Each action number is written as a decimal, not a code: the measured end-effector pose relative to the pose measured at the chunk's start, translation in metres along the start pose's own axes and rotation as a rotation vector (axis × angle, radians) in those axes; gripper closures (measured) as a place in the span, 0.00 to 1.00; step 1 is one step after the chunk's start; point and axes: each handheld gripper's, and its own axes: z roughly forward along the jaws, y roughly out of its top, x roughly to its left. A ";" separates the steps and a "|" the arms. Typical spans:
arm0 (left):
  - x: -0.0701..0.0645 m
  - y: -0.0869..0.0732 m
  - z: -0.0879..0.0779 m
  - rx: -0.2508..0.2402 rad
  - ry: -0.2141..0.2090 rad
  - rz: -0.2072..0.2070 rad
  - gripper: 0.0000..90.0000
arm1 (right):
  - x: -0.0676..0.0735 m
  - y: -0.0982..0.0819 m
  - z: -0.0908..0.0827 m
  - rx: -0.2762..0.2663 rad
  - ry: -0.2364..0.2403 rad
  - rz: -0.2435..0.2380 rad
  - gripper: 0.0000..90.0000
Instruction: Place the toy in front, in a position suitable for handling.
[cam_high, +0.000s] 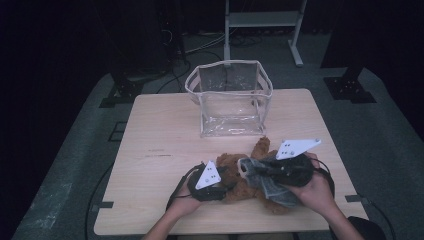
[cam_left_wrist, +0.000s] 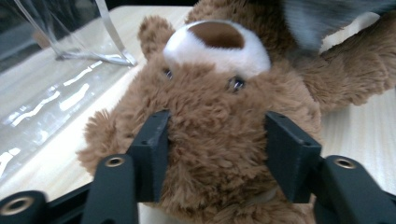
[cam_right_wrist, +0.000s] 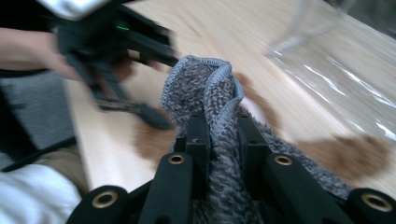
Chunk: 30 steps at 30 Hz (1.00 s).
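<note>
A brown teddy bear (cam_high: 239, 189) lies on the wooden table (cam_high: 160, 130) near its front edge. A grey knit garment (cam_high: 274, 190) is draped over the bear's body. My left gripper (cam_high: 226, 183) comes in from the left, and in the left gripper view its pads (cam_left_wrist: 154, 144) press into the fur on both sides of the bear's head (cam_left_wrist: 215, 88). My right gripper (cam_high: 251, 168) reaches in from the right. In the right gripper view it (cam_right_wrist: 222, 128) is shut on a bunched fold of the grey knit (cam_right_wrist: 205, 88), lifted a little off the bear.
A clear plastic bag (cam_high: 230, 100) with a white rim stands open and upright at the table's far middle, just behind the bear. Its wall (cam_left_wrist: 70, 37) lies close to the bear's head. A white metal stand (cam_high: 262, 20) is on the floor beyond.
</note>
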 end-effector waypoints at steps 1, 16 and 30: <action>0.001 0.000 0.000 -0.001 0.003 -0.011 0.50 | 0.004 0.001 0.004 0.005 0.005 -0.015 0.86; 0.013 -0.003 -0.009 -0.008 0.022 -0.047 0.47 | -0.007 -0.036 0.024 0.124 -0.033 0.021 0.86; 0.041 -0.017 -0.048 -0.043 0.100 -0.130 0.46 | 0.015 0.008 0.071 0.149 0.022 -0.119 0.85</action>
